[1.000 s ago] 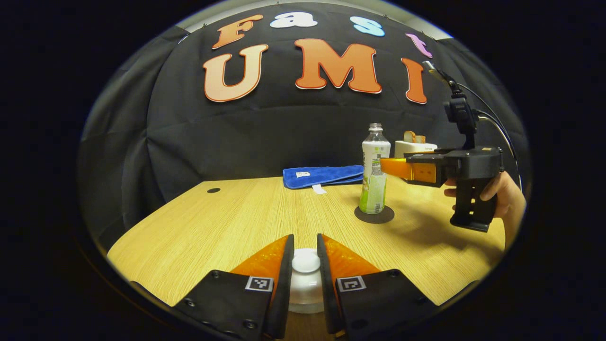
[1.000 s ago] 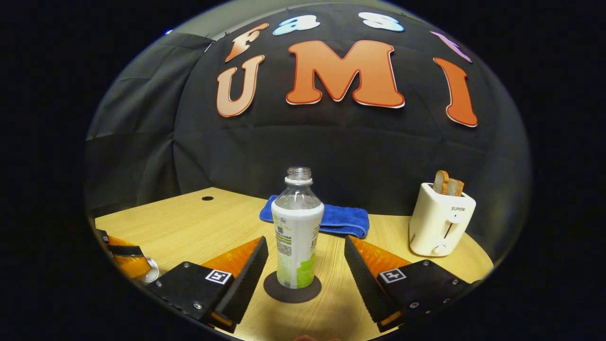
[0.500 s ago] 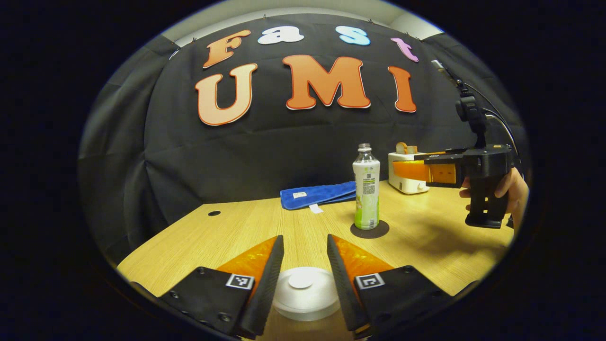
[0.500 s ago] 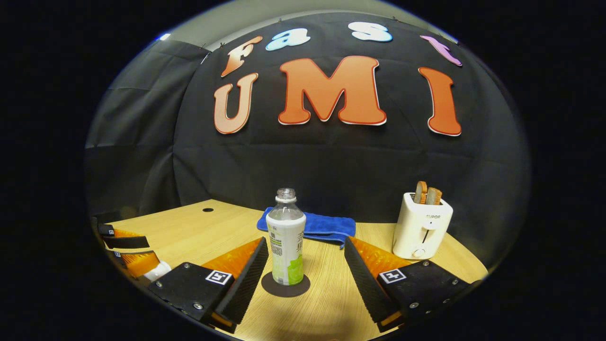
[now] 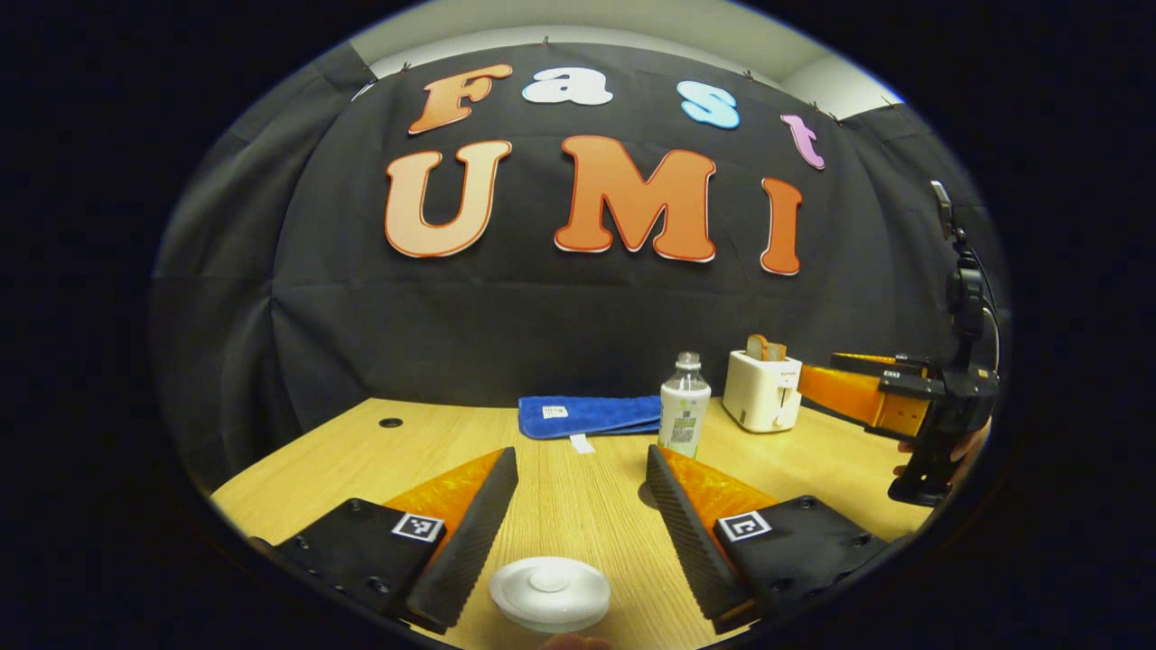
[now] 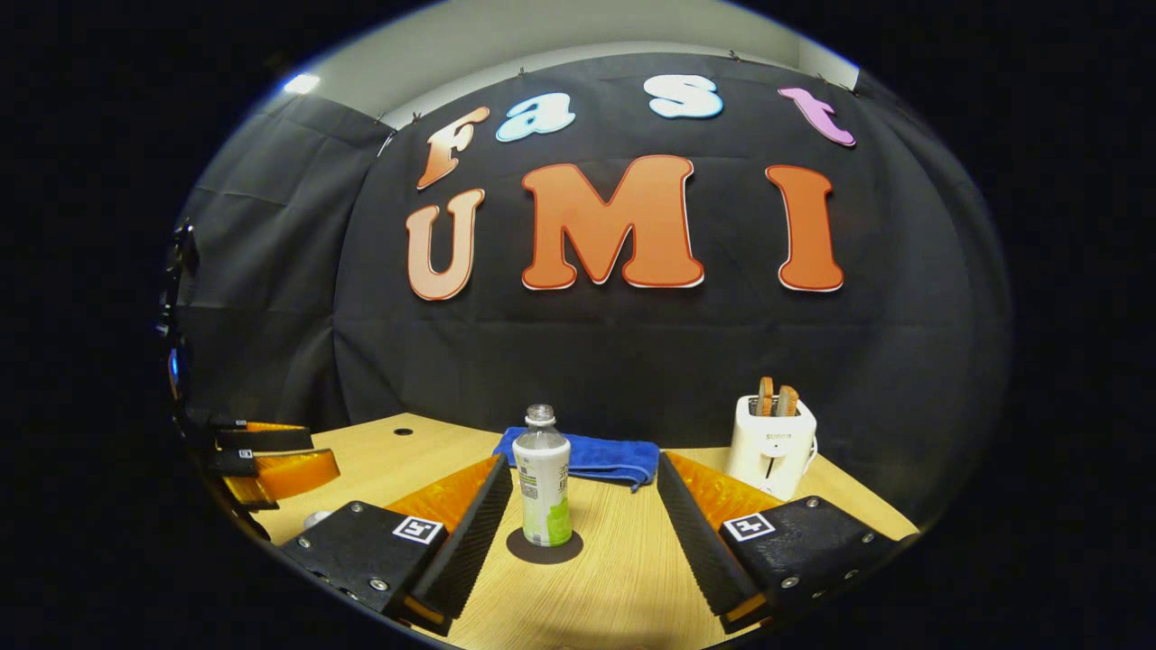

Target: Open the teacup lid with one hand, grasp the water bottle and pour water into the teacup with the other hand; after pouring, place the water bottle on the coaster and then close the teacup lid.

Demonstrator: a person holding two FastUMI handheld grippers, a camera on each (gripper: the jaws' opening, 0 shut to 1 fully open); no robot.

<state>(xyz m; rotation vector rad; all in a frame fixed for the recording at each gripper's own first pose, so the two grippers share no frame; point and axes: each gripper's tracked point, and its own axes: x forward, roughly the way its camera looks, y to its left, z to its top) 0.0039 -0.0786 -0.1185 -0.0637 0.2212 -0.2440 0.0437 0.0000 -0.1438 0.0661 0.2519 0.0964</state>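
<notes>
**A:** Where does everything sit, biggest first?

**B:** The pale wood-grain table (image 6: pixel 623 578) carries it all. At the back lie a folded blue towel (image 6: pixel 596 456) and a cream toaster with two slices of bread in it (image 6: pixel 770 447). The clear plastic water bottle with the white-and-green label (image 6: pixel 542 487) stands upright and uncapped on the round dark coaster (image 6: pixel 545 547). In my left gripper view the white round teacup lid (image 5: pixel 549 591) sits flat on the cup, low between my fingers and touching neither.

**A:** And your hands?

**B:** My left hand-held gripper (image 5: pixel 578 515) is released, jaws wide, above and behind the lid. My right hand-held gripper (image 6: pixel 582 524) is released too, jaws spread, with the bottle ahead between them but well clear of both fingers.

**A:** So what's the step?

**B:** I judge the job is finished and this is the retreat. To do it well I pull both hands straight back and up, keeping the jaws wide, so nothing clips the lid or tips the light bottle off the coaster.

**A:** What changed from a second ago?

**B:** My left fingers were clamped on the lid's knob then; now they have let go and drawn back, so the whole lid shows. The right hand has backed away as well, and the bottle looks smaller and farther off. It has stayed on the coaster.
</notes>
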